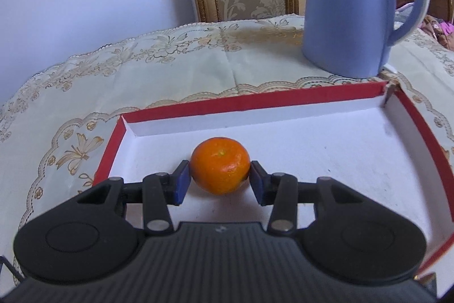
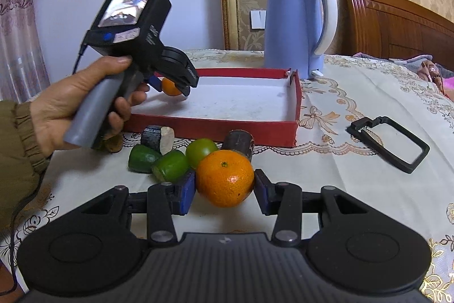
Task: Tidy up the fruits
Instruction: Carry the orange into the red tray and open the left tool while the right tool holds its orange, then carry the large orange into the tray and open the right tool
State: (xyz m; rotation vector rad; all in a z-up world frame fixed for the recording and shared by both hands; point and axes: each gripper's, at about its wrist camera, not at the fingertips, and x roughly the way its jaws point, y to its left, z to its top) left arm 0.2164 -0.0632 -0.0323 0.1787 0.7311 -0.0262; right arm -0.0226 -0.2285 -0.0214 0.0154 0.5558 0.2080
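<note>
Two oranges in play, one per gripper. My left gripper (image 1: 220,181) has its fingers narrowed onto a small orange (image 1: 220,164), both blue pads touching its sides, and it hangs low over the white floor of the red box (image 1: 255,101), near the box's left end. From the right wrist view the same fruit (image 2: 170,87) shows just under the left gripper's fingers, inside the box; whether it already rests on the floor I can't tell.

My right gripper (image 2: 224,189) is also partly closed around a bigger orange (image 2: 225,178), pads against both sides, sitting low over the surface (image 2: 326,183) just short of the box's near wall. Just ahead-left of those fingers: green fruits (image 2: 170,165), a green tomato (image 2: 202,151) and dark cut pieces (image 2: 157,137). Kettle (image 2: 295,24) stands beyond the box, a black frame (image 2: 391,144) well off to the right of the fingers.

Step in hand, as I judge it: set down the left orange. Do it well by lowering until it touches the floor, then open the fingers only slightly so it doesn't roll; keep it toward the left end to leave room. Hold the right one steady meanwhile and lift it clear of the near wall when its turn comes.
</note>
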